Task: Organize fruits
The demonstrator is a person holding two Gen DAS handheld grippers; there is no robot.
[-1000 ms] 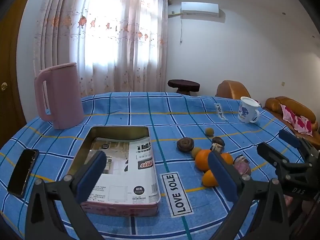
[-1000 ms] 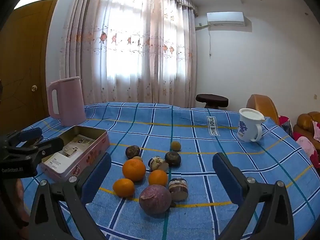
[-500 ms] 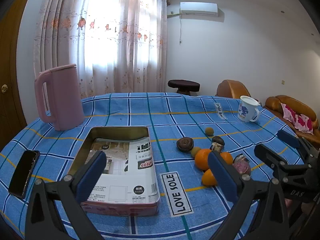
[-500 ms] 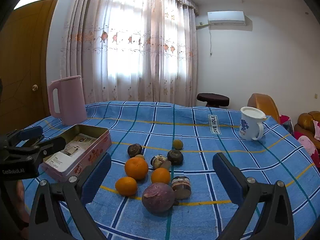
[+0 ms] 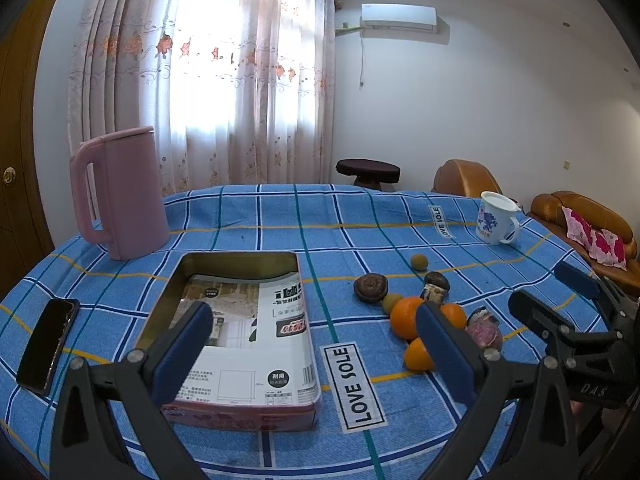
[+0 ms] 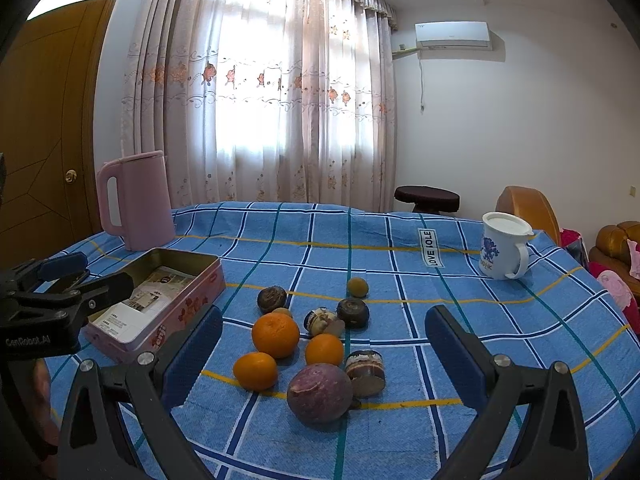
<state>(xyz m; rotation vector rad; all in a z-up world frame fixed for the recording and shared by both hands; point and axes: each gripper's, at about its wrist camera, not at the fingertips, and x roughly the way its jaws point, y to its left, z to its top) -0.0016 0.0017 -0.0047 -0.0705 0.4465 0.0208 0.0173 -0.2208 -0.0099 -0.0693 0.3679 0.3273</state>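
Note:
Several fruits lie loose on the blue checked tablecloth: three oranges (image 6: 275, 335), a purple passion fruit (image 6: 319, 393), dark round fruits (image 6: 272, 298) and a small yellow-green one (image 6: 357, 287). They show to the right in the left wrist view (image 5: 406, 317). An open pink tin box (image 5: 244, 332) with printed paper inside sits left of them, also in the right wrist view (image 6: 160, 300). My left gripper (image 5: 312, 354) is open and empty above the tin's near end. My right gripper (image 6: 324, 354) is open and empty, just short of the fruit cluster.
A pink kettle (image 5: 120, 194) stands at the back left. A white mug (image 6: 504, 246) stands at the back right. A black phone (image 5: 47, 344) lies at the left edge. Sofas (image 5: 580, 224) and a stool (image 5: 368, 172) are beyond the table.
The right gripper has moved slightly nearer the fruits. The left gripper has barely shifted. Both stay open.

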